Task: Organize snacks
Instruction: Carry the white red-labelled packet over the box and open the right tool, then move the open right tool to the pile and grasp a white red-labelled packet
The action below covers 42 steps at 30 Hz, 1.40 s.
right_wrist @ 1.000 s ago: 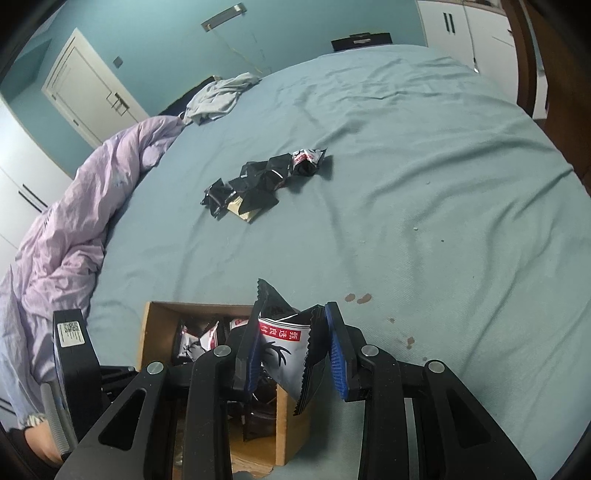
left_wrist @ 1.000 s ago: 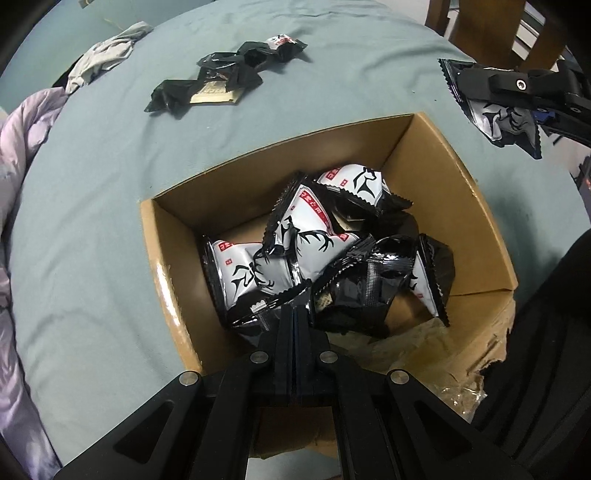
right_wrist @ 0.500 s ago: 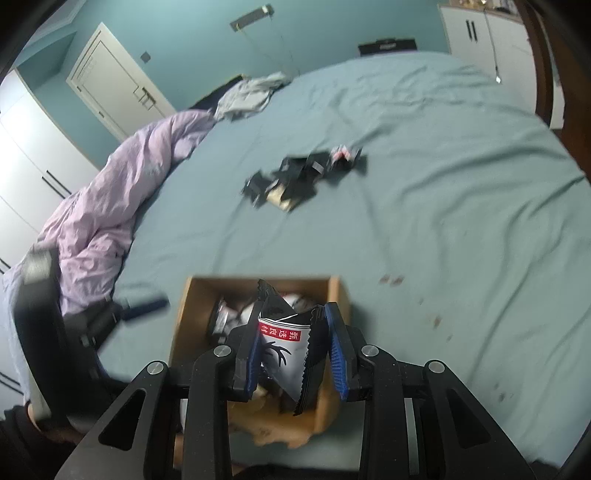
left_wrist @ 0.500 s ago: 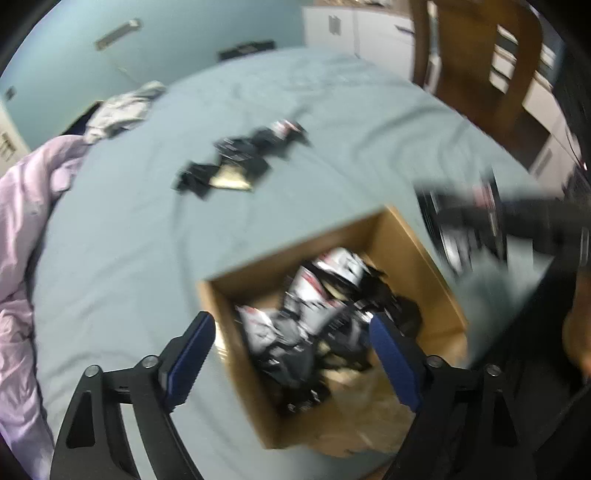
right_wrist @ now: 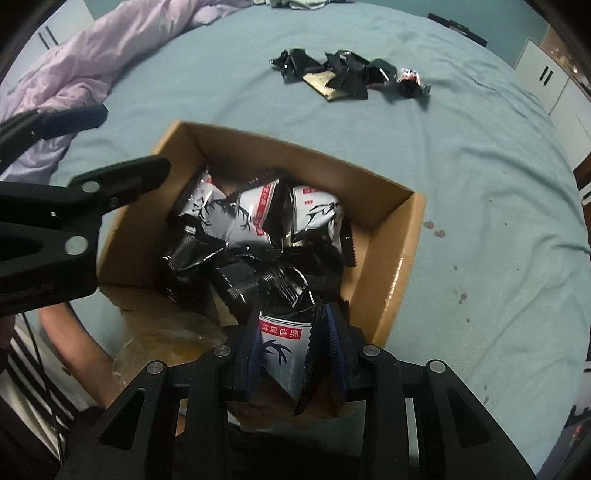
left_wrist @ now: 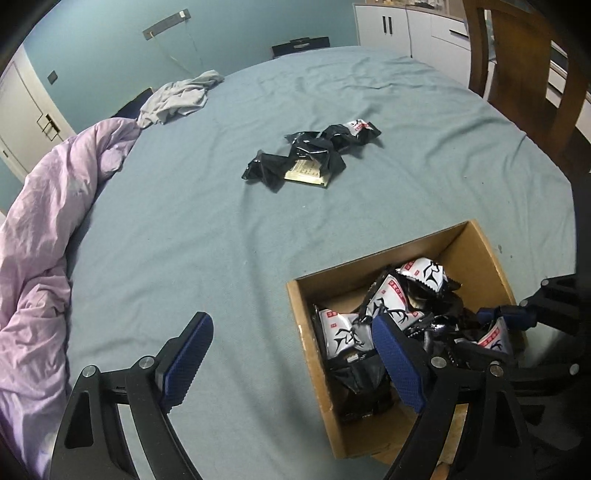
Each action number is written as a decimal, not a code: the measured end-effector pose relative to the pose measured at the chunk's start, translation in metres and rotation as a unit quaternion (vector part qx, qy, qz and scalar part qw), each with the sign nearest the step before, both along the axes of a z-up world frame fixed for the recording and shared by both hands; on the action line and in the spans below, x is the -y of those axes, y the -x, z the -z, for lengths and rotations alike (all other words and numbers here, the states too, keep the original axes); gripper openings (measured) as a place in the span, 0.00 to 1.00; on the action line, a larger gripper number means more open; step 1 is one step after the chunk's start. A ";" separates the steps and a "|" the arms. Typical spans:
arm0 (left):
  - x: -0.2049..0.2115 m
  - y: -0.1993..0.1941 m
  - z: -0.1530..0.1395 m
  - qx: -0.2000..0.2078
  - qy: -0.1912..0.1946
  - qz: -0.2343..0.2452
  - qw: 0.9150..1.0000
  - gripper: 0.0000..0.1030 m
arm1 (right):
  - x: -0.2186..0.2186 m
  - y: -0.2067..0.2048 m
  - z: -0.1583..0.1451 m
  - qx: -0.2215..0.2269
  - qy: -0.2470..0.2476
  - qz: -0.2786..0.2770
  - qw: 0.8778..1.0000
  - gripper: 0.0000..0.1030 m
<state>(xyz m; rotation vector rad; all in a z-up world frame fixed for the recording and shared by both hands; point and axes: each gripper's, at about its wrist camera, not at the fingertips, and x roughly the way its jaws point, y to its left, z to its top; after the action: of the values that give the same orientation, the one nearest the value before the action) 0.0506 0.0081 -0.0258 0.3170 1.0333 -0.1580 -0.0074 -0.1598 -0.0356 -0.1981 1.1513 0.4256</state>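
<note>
Around me the wall [left_wrist: 110, 40] is teal, with a white door [left_wrist: 22, 110] at the left. A blue-grey sheet covers the bed [left_wrist: 221, 221]; a lilac duvet [left_wrist: 48, 236] is bunched along its left edge, a grey garment [left_wrist: 181, 98] beyond. White cabinets [left_wrist: 402, 26] and a wooden chair [left_wrist: 517, 74] stand at the right.

I see bare bed [left_wrist: 207, 229] between the box [left_wrist: 306, 332] and loose packets [left_wrist: 314, 155]. Inside the box [right_wrist: 399, 266], piled packets [right_wrist: 258, 229] fill the middle; the quilt [left_wrist: 48, 206] crowds one side.
</note>
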 end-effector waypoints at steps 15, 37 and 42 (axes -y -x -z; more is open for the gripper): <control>-0.001 0.007 -0.012 0.034 -0.008 -0.009 0.999 0.87 | 0.069 0.012 -0.038 0.062 -0.150 0.127 0.978 0.68; 0.035 0.024 -0.027 0.033 0.010 0.054 0.998 0.89 | 0.141 -0.061 -0.025 0.010 -0.195 0.255 0.947 0.72; 0.035 0.021 -0.030 0.027 0.025 0.060 0.998 0.89 | 0.125 -0.105 -0.017 0.013 -0.169 0.241 0.956 0.72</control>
<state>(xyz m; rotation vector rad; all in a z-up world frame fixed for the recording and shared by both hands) 0.0298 -0.0272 0.0046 0.3361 0.9561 -0.2825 0.0976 -0.2846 -0.0188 0.3712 1.0394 0.1772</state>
